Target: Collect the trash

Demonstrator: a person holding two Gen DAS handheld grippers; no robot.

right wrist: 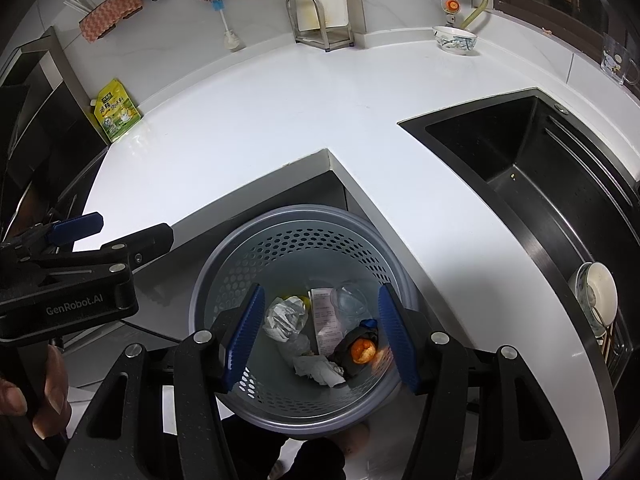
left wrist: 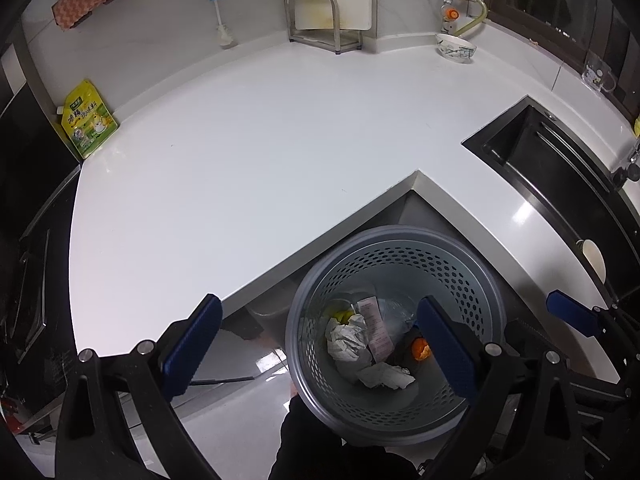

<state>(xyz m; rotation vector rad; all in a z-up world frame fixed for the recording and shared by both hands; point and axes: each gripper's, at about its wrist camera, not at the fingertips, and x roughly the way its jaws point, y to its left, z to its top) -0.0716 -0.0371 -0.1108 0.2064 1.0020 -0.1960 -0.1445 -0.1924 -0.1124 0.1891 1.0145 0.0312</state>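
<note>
Left gripper (left wrist: 320,344), right gripper (right wrist: 322,334): black speckled frames, silver round screws, blue ribbed pads (right wrist: 244,336). White "GenRobot.AI" marking on left body. Dark clothing below.

A yellow pouch (left wrist: 89,122) is seen at the white bench's (left wrist: 248,152) left edge; a patterned bowl (left wrist: 456,47) near the back wall; a dark sink (right wrist: 520,152) at right.

Both wrist views look steeply down from above the bin (left wrist: 394,320) (right wrist: 304,316) toward the far wall. The left sits further left; the right shows more sink (right wrist: 532,184). Both share the counter (left wrist: 260,152) (right wrist: 280,108).
</note>
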